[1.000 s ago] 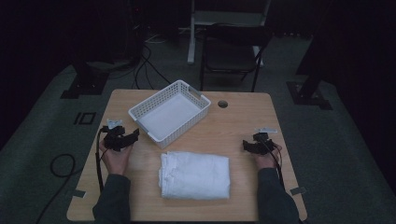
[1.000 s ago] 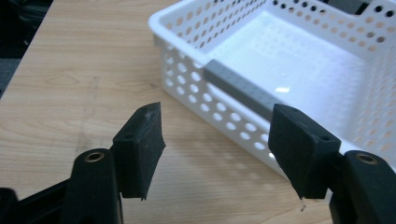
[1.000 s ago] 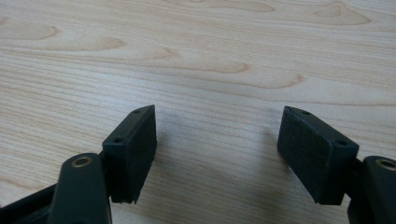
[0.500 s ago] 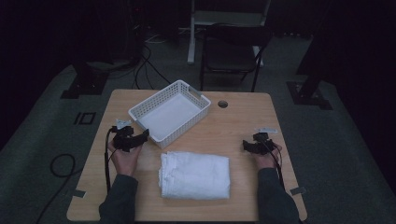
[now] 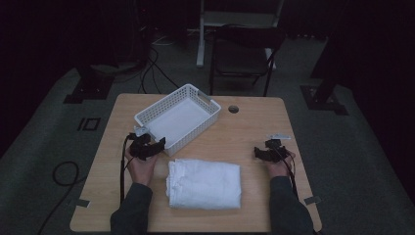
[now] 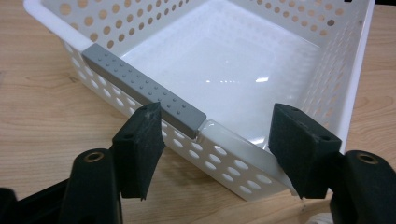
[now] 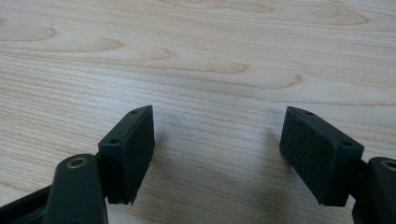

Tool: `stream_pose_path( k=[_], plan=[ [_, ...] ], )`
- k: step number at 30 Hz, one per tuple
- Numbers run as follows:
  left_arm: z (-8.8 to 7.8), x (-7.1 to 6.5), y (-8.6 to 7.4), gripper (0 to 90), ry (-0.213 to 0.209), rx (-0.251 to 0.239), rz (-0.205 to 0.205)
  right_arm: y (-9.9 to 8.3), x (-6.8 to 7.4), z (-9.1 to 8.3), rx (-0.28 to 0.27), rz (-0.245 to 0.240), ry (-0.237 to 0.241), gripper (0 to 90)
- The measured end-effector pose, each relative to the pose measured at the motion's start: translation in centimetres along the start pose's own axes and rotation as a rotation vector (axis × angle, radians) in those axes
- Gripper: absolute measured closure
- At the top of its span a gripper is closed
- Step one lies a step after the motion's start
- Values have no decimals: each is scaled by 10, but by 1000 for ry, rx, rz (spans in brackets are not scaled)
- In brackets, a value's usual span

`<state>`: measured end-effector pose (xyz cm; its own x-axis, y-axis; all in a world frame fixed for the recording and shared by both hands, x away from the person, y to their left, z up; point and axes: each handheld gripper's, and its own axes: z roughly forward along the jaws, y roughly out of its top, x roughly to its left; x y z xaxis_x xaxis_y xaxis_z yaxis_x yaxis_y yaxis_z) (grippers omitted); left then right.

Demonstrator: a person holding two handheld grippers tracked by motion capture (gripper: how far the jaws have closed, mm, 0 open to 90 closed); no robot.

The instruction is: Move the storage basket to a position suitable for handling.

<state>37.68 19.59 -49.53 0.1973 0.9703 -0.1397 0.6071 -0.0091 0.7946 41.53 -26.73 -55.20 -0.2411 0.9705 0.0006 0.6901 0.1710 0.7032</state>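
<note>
A white perforated basket [image 5: 177, 117] stands empty on the wooden table [image 5: 254, 122], set at an angle. A folded white towel [image 5: 204, 182] lies in front of it. My left gripper [image 5: 157, 145] is at the basket's near left end. In the left gripper view its jaws [image 6: 215, 112] are apart and have just been closing. The basket's rim [image 6: 224, 140] and the end of its grey grip strip [image 6: 144, 95] lie between them, untouched by the pads. My right gripper [image 5: 258, 152] rests at the table's right side, open over bare wood [image 7: 217, 121].
A round cable hole [image 5: 233, 108] sits in the table behind the basket. Beyond the far edge stands a dark chair [image 5: 242, 54]. Cables [image 5: 63, 171] lie on the floor to the left. Bare wood lies between the towel and my right gripper.
My left hand has moved right along the table until its gripper reached the basket's near end. The right hand, the towel and the basket have stayed where they were.
</note>
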Motion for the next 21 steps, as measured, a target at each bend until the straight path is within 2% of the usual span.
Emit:
stream_pose_path(
  k=[5, 13, 18, 21],
  plan=[
    [-1, 2, 2, 383, -16, 13, 0, 0, 0, 0, 2, 0, 0, 261],
    [-1, 4, 5, 417, -27, 24, 21, 1, 0, 0, 12, 4, -1, 276],
    [1, 3, 9, 475, -27, 31, 47, 1, -1, -2, 7, 18, -6, 368],
    [2, 4, 11, 493, -28, 35, 52, 1, -3, -4, 2, 43, 10, 450]
  ],
)
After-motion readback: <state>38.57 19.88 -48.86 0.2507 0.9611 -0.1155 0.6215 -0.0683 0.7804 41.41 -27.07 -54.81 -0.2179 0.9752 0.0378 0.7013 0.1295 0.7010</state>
